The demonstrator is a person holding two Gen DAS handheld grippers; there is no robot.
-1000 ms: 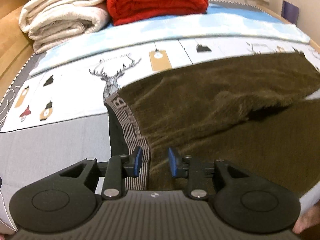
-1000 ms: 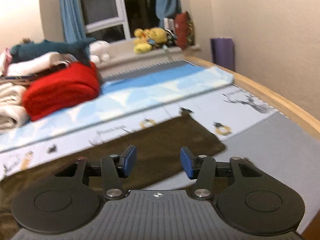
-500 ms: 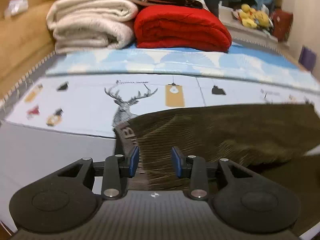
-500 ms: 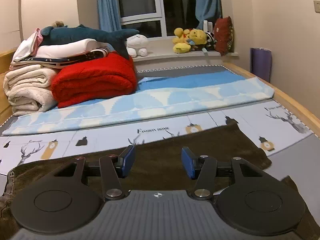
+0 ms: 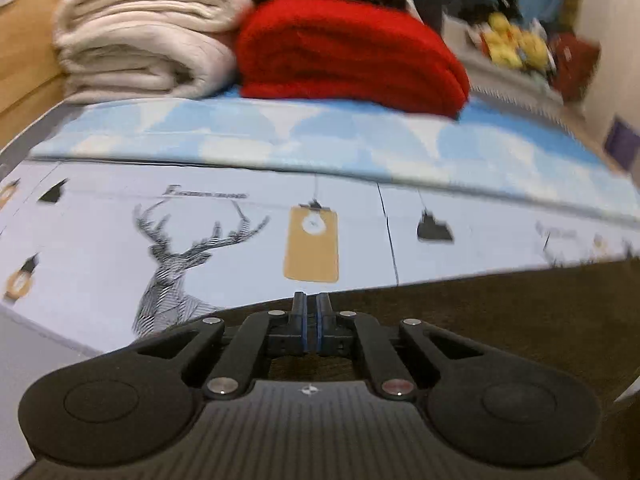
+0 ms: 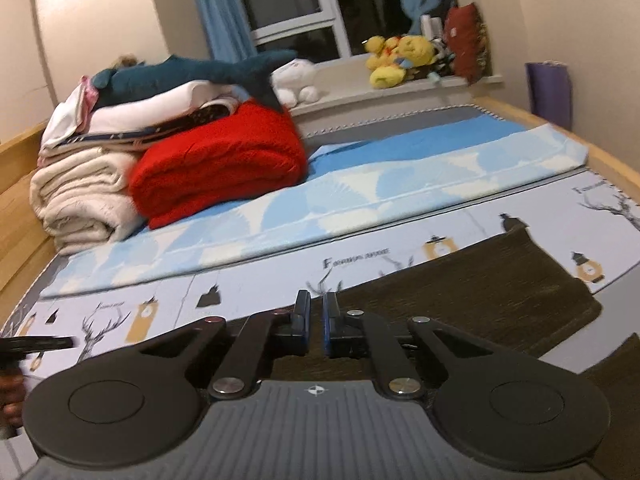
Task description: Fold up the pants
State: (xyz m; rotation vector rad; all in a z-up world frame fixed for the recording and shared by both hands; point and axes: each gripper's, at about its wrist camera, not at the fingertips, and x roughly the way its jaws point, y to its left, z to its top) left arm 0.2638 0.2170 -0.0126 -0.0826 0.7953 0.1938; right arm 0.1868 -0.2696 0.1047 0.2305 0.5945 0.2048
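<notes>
Dark olive-brown fleece pants (image 5: 500, 320) lie flat on a printed bed sheet; in the right wrist view they (image 6: 500, 292) stretch to the right, a leg end near the right edge. My left gripper (image 5: 311, 312) is shut on the pants' far edge near the waistband end. My right gripper (image 6: 317, 320) is shut on the same far edge, further along the leg. The cloth between the pads is mostly hidden by the fingers.
A folded red blanket (image 6: 220, 168) and a cream blanket stack (image 6: 80, 196) sit at the bed's head. A plush shark (image 6: 192, 76) lies on top. A wooden bed rail (image 6: 568, 148) runs along the right. The left gripper shows in the right wrist view (image 6: 24, 346).
Both grippers have closed from open onto the pants' edge. Both cameras have dropped lower and closer to the cloth.
</notes>
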